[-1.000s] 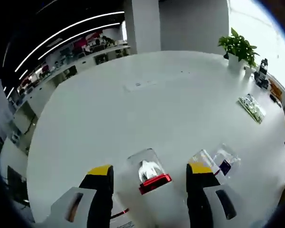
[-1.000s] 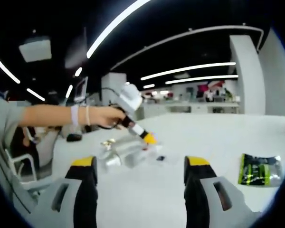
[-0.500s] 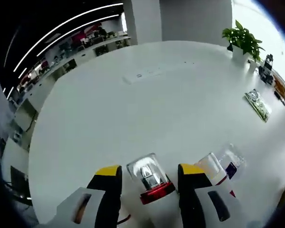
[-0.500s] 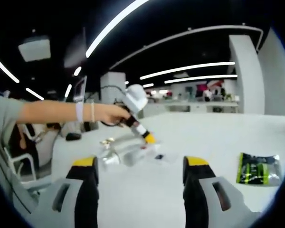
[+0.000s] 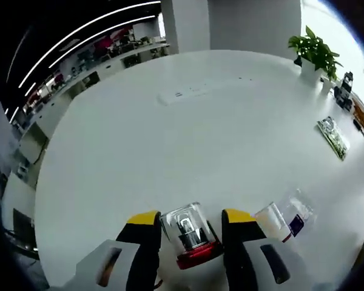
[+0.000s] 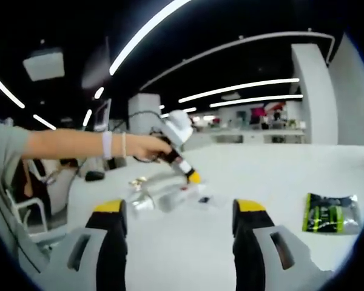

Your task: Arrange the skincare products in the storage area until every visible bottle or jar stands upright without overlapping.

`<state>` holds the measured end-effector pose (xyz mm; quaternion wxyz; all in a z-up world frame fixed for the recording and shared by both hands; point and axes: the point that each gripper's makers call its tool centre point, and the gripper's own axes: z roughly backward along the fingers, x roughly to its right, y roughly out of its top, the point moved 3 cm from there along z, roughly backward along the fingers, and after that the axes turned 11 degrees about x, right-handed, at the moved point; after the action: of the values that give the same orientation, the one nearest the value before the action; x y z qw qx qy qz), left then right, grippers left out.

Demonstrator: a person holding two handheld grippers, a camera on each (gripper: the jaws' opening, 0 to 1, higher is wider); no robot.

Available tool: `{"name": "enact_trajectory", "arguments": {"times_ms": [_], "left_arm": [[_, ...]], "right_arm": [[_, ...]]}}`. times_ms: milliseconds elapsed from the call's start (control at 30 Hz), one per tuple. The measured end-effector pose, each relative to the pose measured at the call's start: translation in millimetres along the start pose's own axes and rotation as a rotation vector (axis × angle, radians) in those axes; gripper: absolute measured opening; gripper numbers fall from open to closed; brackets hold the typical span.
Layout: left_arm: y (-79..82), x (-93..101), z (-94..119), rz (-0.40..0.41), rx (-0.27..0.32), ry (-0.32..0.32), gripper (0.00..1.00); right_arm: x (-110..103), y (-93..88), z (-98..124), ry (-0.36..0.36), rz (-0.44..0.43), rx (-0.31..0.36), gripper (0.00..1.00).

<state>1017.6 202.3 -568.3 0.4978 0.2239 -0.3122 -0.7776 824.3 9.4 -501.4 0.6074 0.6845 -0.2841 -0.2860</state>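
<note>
Closing in on the red-capped bottle

My left gripper [image 5: 185, 227] has narrowed over the last second, and its jaws now sit tight against the clear bottle [image 5: 188, 235] with the red cap, so I judge the grasp is nearly made, ready for standing it up. Two more clear bottles [image 5: 283, 217] lie just beside it on the white table [image 5: 194, 133]. My right gripper [image 6: 177, 209] hangs wide and empty, well apart from the cluster of bottles [image 6: 164, 195]. Nothing I see serves as a tray or bin.
</note>
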Motion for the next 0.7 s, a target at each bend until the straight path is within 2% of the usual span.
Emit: {"name": "enact_trajectory", "arguments": {"times_ms": [67, 167, 200, 267, 400, 500, 700], "left_arm": [[1.2, -0.1, 0, 0.002, 0.002, -0.003, 0.39], [6.1, 4.0, -1, 0.051, 0.013, -0.031, 0.35], [11.7, 5.9, -4, 0.11, 0.008, -0.053, 0.34], [10.8, 6.9, 0, 0.151, -0.019, -0.076, 0.32], [12.7, 7.4, -3, 0.138, -0.04, -0.081, 0.3], [12.6, 9.8, -2, 0.098, -0.055, -0.081, 0.29], [19.4, 9.6, 3, 0.061, -0.048, -0.094, 0.28]], "right_arm": [[0, -0.6, 1, -0.001, 0.002, -0.003, 0.68], [1, -1.1, 2, -0.003, 0.002, -0.004, 0.68], [1, -1.2, 3, -0.003, 0.002, -0.004, 0.68], [2, -1.4, 5, -0.005, 0.002, -0.004, 0.68], [4, -1.6, 7, -0.012, 0.0, -0.004, 0.68], [4, -2.1, 7, -0.013, -0.002, -0.004, 0.68], [3, -4.3, 9, -0.014, -0.005, -0.009, 0.68]]}}
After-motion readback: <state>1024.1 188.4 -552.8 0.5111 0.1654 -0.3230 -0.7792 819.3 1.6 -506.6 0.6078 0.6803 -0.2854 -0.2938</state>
